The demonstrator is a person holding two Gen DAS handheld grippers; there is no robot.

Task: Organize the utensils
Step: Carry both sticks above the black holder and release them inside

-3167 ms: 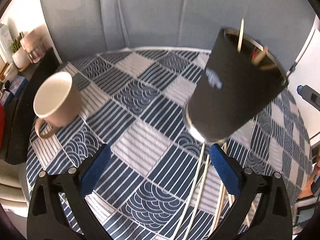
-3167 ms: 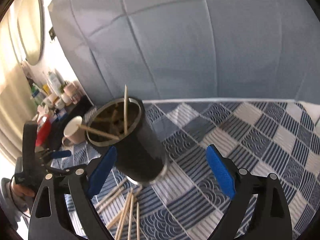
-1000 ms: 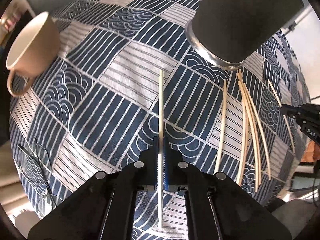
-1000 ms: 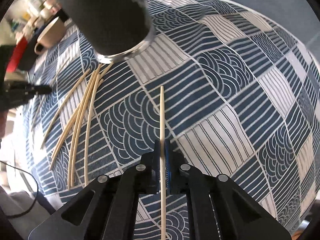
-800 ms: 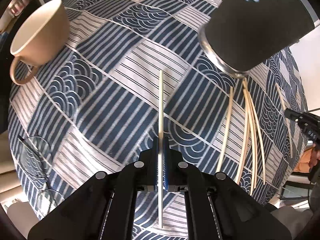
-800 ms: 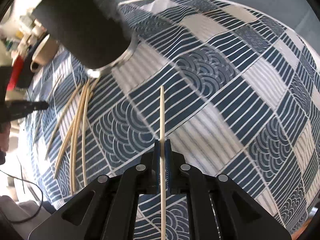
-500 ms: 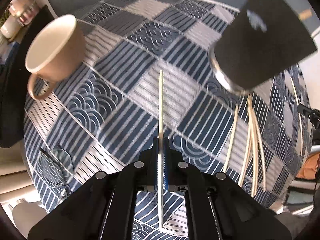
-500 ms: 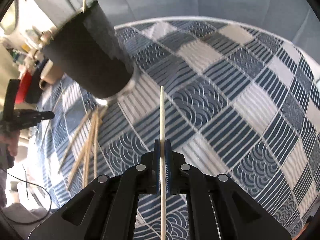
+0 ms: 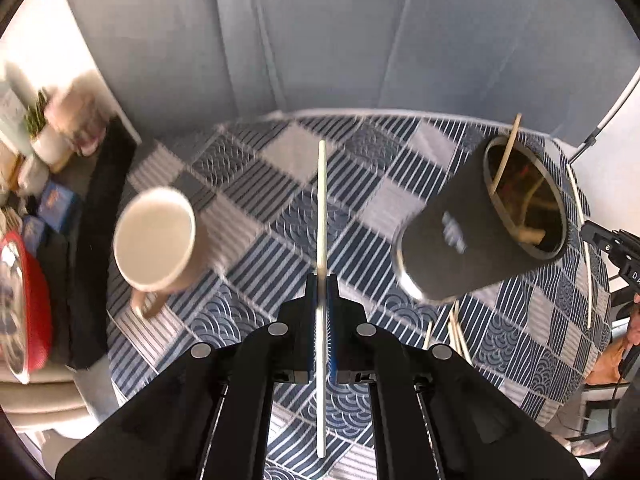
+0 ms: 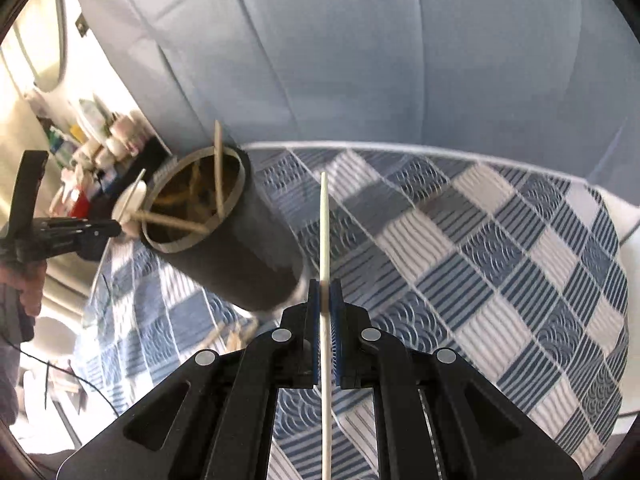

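My left gripper [image 9: 321,280] is shut on a pale chopstick [image 9: 321,208] that sticks out past its tips, held above the table. A black tumbler [image 9: 476,240] with several chopsticks inside stands to its right. My right gripper [image 10: 325,286] is shut on another pale chopstick [image 10: 324,224], also lifted off the table. In the right wrist view the black tumbler [image 10: 228,240] stands to the left of this gripper. Loose chopsticks [image 9: 454,328] lie on the cloth near the tumbler's base. The left gripper [image 10: 114,229] shows at the left edge of the right wrist view.
A beige mug [image 9: 160,236] stands on the blue-and-white patterned tablecloth [image 9: 280,216] at the left. A red bowl [image 9: 24,300] and a shelf with bottles and a plant are beyond the table's left edge. A grey-blue curtain hangs behind. A person's hand [image 10: 28,288] holds the left gripper.
Both grippers have risen from the table with their chopsticks and tilted upward. The tumbler's open top and the curtain have come into view. The mug now shows farther below.
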